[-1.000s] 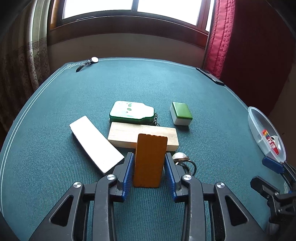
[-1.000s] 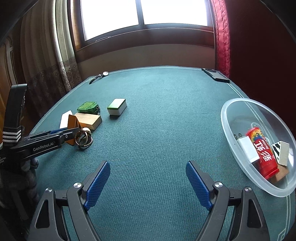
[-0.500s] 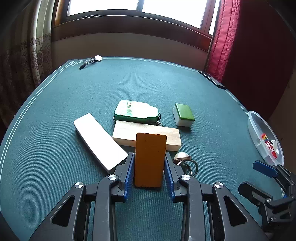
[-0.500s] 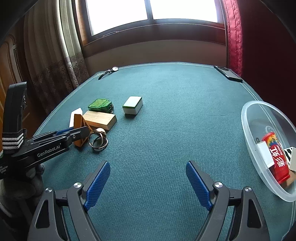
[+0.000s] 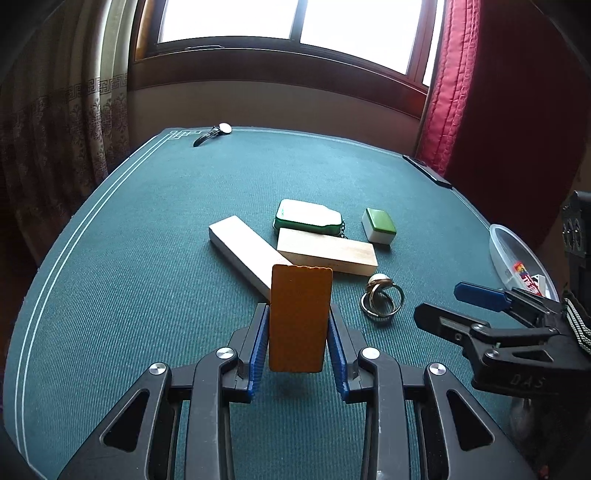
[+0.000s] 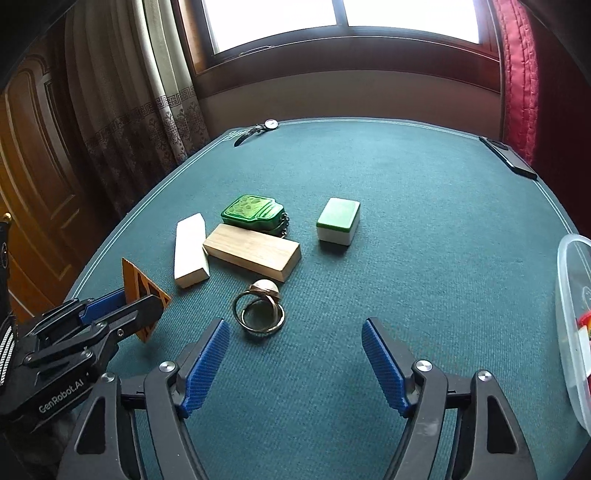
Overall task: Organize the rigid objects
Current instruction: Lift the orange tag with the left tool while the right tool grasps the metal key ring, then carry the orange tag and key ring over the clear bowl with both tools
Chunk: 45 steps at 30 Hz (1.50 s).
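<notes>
Green table [image 5: 147, 258], orange block [image 5: 300, 317] now lifted

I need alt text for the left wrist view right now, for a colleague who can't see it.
The left gripper is shut on an upright orange block, lifted above the green felt table. Beyond it lie a white block, a wooden block, a green tin, a green-topped tile and metal rings; the right gripper enters at right.

Daylight pours through a big window [image 5: 288, 22] with a dark wood frame, beige patterned curtain [image 6: 140, 92] on the left, red curtain [image 5: 443, 92] on the right, a wooden door [image 6: 33, 147] nearby, and a teal-felt table [image 5: 147, 240] filling the foreground.
</notes>
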{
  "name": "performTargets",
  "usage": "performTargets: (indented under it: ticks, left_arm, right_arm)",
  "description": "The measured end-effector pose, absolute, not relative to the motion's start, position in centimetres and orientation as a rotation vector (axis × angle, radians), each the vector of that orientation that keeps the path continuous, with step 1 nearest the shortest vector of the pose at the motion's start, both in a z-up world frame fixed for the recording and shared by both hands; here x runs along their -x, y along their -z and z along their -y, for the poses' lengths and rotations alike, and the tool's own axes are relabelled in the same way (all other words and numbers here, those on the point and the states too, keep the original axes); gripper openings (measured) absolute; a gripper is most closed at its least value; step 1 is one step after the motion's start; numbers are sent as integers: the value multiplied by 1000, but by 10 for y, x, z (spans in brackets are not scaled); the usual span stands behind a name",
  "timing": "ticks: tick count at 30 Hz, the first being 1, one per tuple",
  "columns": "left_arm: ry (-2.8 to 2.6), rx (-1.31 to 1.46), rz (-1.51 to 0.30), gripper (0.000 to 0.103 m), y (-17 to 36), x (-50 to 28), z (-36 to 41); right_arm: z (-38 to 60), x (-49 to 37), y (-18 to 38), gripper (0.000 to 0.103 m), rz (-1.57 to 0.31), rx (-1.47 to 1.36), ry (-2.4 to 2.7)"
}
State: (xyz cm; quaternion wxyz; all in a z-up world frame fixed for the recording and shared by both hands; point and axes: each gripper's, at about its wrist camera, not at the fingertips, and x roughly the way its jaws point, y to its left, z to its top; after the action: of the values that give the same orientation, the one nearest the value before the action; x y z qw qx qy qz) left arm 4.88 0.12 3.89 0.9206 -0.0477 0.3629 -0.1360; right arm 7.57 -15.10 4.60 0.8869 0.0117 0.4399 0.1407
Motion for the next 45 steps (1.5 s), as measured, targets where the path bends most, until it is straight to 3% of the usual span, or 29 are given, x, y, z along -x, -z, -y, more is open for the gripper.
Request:
performTargets:
  ticks: [8, 14, 45]
  left_arm:
    - [265, 104, -732, 32, -40, -41, -7]
    - [269, 111, -748, 32, -35, -44, -6]
    - [370, 96, -797, 31, -41, -47, 60]
  right_arm:
    - [128, -90, -35, 49, -951, 20, -319]
    - [121, -91, -33, 37, -929, 64, -314]
    - [265, -38, -78, 37, -793, -106, -111]
